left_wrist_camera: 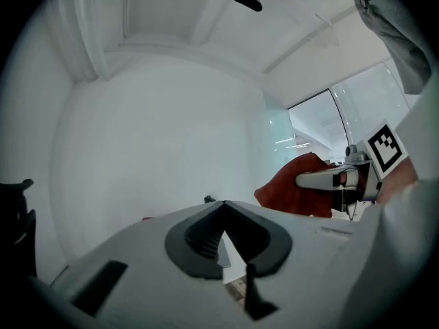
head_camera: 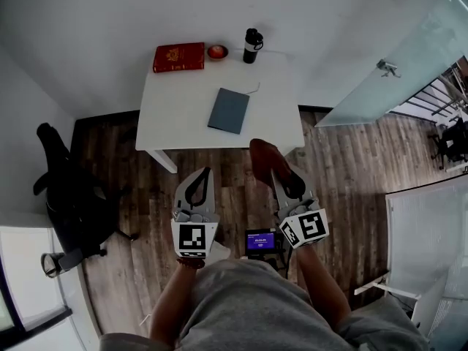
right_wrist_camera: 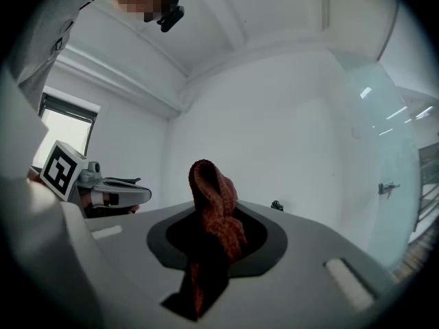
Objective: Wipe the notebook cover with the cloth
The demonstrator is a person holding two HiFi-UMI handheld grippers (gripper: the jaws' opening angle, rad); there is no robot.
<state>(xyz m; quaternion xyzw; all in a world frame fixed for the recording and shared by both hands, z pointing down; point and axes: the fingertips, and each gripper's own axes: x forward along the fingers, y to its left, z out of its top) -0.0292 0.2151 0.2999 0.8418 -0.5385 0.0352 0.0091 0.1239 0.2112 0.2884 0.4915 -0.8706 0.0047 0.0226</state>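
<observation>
A grey-blue notebook (head_camera: 228, 110) lies closed near the middle of the white table (head_camera: 172, 115). Both grippers hang over the wooden floor in front of the table, short of its near edge. My right gripper (head_camera: 287, 183) is shut on a rust-brown cloth (head_camera: 265, 159), which bunches up out of the jaws toward the table. The right gripper view shows that cloth (right_wrist_camera: 214, 211) pinched in the right gripper (right_wrist_camera: 212, 233) and standing up in a fold. My left gripper (head_camera: 198, 183) is shut with nothing in it; in its own view the left gripper (left_wrist_camera: 223, 214) has its jaws together.
A red book (head_camera: 179, 57), a small red bowl (head_camera: 217, 51) and a black bottle (head_camera: 252, 45) stand along the table's far edge. A black office chair (head_camera: 69, 196) is at the left, a glass door (head_camera: 395, 72) at the right. White walls surround the table.
</observation>
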